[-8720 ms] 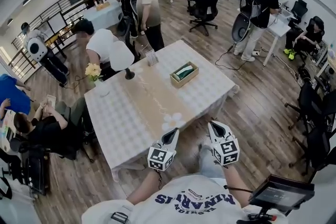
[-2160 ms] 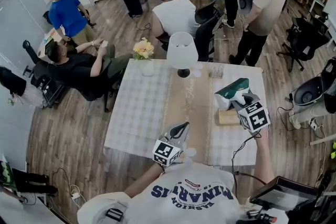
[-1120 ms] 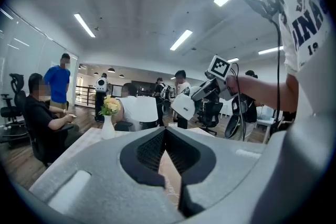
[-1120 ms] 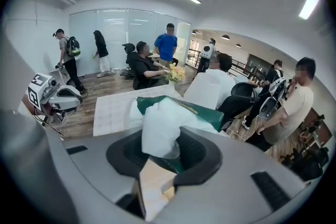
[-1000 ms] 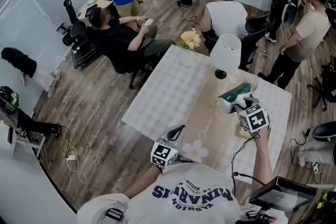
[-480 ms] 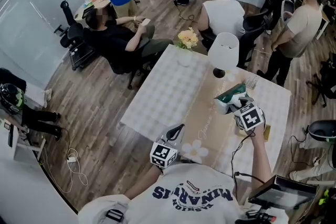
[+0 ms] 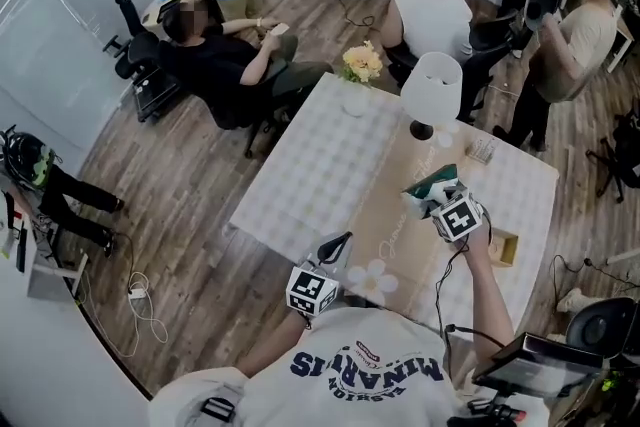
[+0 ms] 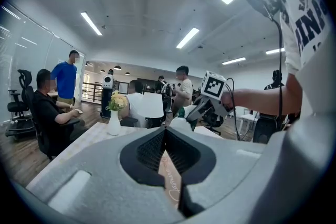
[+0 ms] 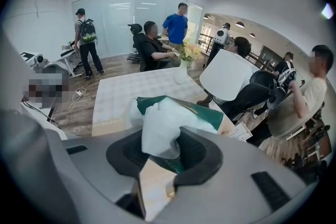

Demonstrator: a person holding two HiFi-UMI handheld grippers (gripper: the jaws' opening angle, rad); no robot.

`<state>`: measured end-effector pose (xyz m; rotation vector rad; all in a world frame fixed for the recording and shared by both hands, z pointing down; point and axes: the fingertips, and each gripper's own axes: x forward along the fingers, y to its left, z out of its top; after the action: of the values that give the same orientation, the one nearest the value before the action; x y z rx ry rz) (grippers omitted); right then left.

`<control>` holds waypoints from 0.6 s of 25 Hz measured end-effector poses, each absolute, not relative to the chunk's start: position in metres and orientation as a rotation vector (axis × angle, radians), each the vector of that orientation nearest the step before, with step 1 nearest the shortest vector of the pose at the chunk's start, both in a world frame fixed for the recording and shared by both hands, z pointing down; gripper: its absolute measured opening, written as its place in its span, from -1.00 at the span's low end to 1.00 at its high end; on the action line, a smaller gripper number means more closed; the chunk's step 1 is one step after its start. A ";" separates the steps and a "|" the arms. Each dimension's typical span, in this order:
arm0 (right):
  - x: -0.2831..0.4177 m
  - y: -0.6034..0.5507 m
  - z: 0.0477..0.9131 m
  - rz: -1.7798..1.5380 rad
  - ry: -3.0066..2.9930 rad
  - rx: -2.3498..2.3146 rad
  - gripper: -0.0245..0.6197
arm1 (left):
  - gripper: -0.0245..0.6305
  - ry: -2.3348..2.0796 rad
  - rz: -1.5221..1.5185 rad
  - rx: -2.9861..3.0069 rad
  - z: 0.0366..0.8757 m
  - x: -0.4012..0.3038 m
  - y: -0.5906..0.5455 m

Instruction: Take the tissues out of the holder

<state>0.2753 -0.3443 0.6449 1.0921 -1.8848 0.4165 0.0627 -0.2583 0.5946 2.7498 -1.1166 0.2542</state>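
The tissue pack [image 7: 428, 187], green with white tissue sticking out, hangs above the table with my right gripper [image 7: 436, 202] shut on it. In the right gripper view the pack [image 9: 173, 113] fills the space between the jaws, and my right gripper [image 9: 166, 148] pinches its white tissue. The wooden holder [image 7: 502, 246] sits on the table to the right of the pack, apart from it. Near the table's front edge my left gripper [image 7: 338, 243] is shut on nothing. My left gripper [image 8: 166, 136] shows its jaws pressed together, with the right gripper and the pack [image 8: 181, 113] beyond.
The white checked table [image 7: 320, 165] carries a beige runner, a white lamp [image 7: 432, 87], a vase of flowers [image 7: 360, 67] and a small card stand [image 7: 482, 150]. People sit and stand along the far side. Office chairs stand around the room.
My right gripper has drifted a little left with the tissue pack still in it, away from the holder. The left gripper has stayed in place.
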 end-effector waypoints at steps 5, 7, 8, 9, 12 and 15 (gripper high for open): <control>0.268 -0.346 0.696 0.452 -1.833 1.037 -0.52 | -0.92 -1.124 0.262 2.744 0.598 0.057 -0.259; 0.267 -0.346 0.720 0.462 -1.811 1.018 -0.52 | -0.92 -1.136 0.262 2.738 0.598 0.053 -0.259; 0.266 -0.348 0.731 0.463 -1.801 1.012 -0.52 | -0.92 -1.144 0.262 2.735 0.598 0.051 -0.260; 0.266 -0.350 0.742 0.464 -1.792 1.006 -0.52 | -0.92 -1.150 0.263 2.731 0.598 0.049 -0.261; 0.262 -0.353 0.777 0.475 -1.772 0.964 -0.52 | -0.92 -1.171 0.281 2.711 0.601 0.043 -0.263; 0.257 -0.357 0.810 0.489 -1.752 0.915 -0.52 | -0.92 -1.191 0.297 2.691 0.606 0.035 -0.264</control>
<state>0.2569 -0.3573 0.8100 0.9147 -1.7520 0.4889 0.0350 -0.2642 0.6057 2.6905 -1.1906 0.2974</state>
